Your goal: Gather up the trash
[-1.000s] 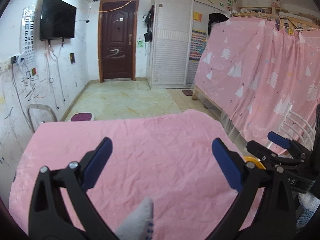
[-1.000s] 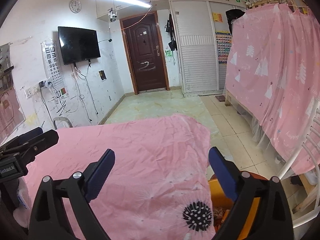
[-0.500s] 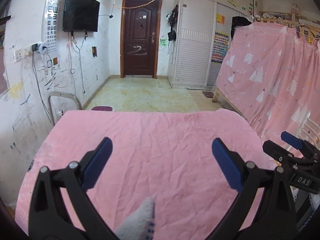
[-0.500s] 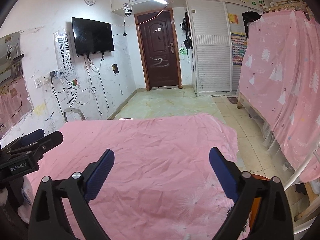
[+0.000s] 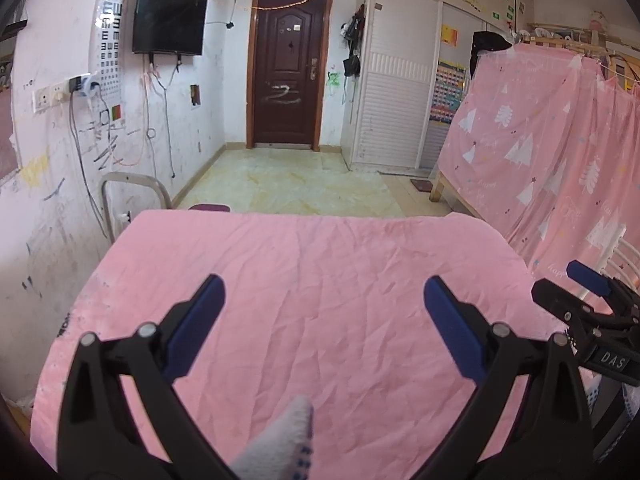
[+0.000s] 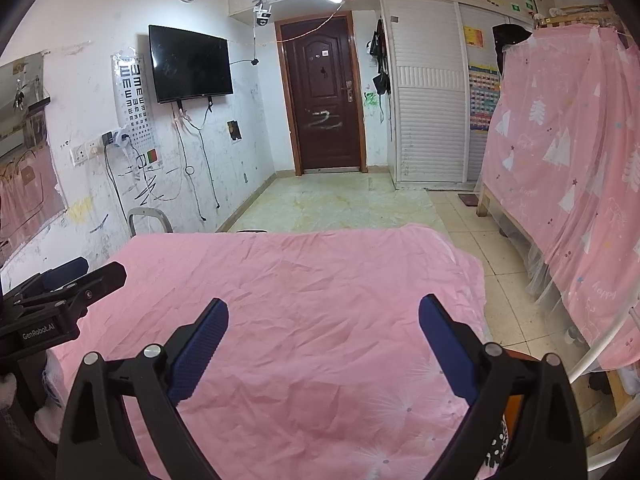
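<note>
Two grippers, both empty, both held above the pink sheet (image 5: pixel 320 280) that fills the lower half of each frame.

Item 1. Your left gripper (image 5: pixel 322 312): jaws spread wide, nothing between them. Black plastic arms, blue ribbed pads (image 5: pixel 196 324). A grey-white knitted fingertip, likely your glove (image 5: pixel 288 436), pokes up at bottom centre.

Item 2. Your right gripper (image 6: pixel 324 332): jaws likewise wide apart, holding nothing. Same black frame, blue textured pads (image 6: pixel 200 344). It also shows at the right edge of the left wrist view.

Item 3. Trash: none visible on the sheet in either view. You cannot tell from these frames where it lies. An orange object (image 6: pixel 514 404), possibly a bin or box, peeks out beside the sheet at lower right of the right wrist view; its contents are hidden.

Item 4. Pink sheet: thin cotton-like cloth, finely creased all over, matte, with a pale dandelion print and one dark flower towards the lower right.

Item 5. Surroundings: glossy pale floor tiles (image 6: pixel 340 200) at centre; dark panelled door (image 6: pixel 324 96) at upper centre; flat black television (image 6: pixel 190 64) at upper left; pink tree-print curtain (image 6: pixel 568 152) draping soft along the right.

Step in hand, as judged: searching, or the surface is already cleared. The next move calls for you to tilt or turn the cameras until a piece of trash comes into view, then bring one set of open jaws down around it without pinching the loose cloth.
</note>
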The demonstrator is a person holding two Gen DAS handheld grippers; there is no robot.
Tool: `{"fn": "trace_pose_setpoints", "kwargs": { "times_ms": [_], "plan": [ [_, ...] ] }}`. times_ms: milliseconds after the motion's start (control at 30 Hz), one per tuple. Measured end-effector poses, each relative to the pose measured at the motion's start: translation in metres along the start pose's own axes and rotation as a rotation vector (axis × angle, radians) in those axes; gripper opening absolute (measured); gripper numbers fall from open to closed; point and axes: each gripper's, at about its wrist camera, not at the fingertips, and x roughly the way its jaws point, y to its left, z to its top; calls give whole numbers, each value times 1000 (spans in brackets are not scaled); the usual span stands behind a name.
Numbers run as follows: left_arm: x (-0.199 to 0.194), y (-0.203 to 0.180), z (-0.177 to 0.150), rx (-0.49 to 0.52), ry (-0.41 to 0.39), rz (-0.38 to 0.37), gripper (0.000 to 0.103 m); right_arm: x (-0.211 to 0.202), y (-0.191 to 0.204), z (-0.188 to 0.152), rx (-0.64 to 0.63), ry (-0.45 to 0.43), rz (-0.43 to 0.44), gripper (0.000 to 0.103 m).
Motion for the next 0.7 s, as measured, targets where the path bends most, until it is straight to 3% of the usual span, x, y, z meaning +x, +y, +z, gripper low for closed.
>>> {"fn": "trace_pose_setpoints", "kwargs": {
  "times_ms": [700],
  "plan": [
    [6,3,-2,-4,16,1,96,8,6,0,-3,10,-3,88]
  ]
}}
